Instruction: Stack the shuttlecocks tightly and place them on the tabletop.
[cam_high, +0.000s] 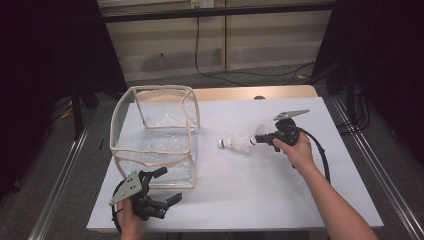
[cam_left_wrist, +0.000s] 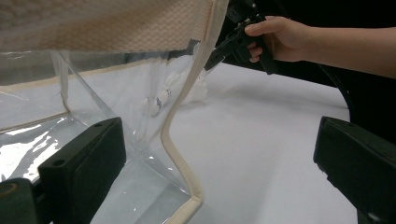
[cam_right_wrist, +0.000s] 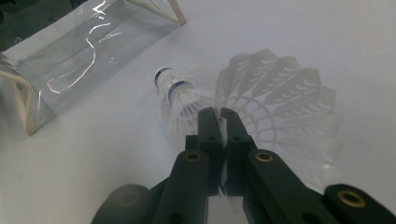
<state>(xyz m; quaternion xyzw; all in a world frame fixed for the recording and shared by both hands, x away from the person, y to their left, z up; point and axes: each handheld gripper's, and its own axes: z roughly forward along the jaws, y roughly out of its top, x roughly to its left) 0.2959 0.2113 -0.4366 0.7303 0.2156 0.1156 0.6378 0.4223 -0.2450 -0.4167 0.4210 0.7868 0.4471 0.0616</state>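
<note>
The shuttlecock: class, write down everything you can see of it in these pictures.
The shuttlecock is white, seemingly plastic, with a rounded cork-like tip ringed by a blue band and a fanned, ribbed skirt. It lies tilted, nearly on its side, over the white table, tip pointing toward the clear bag but apart from it. The right gripper has its jaws pinched on the skirt's rim. Whether the tip rests on the table cannot be told.

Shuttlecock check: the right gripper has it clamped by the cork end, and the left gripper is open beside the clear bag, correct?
Not quite. The right gripper clamps the shuttlecock by its skirt rim; the cork points away, as the right gripper view shows. The left gripper is open beside the clear bag.
</note>
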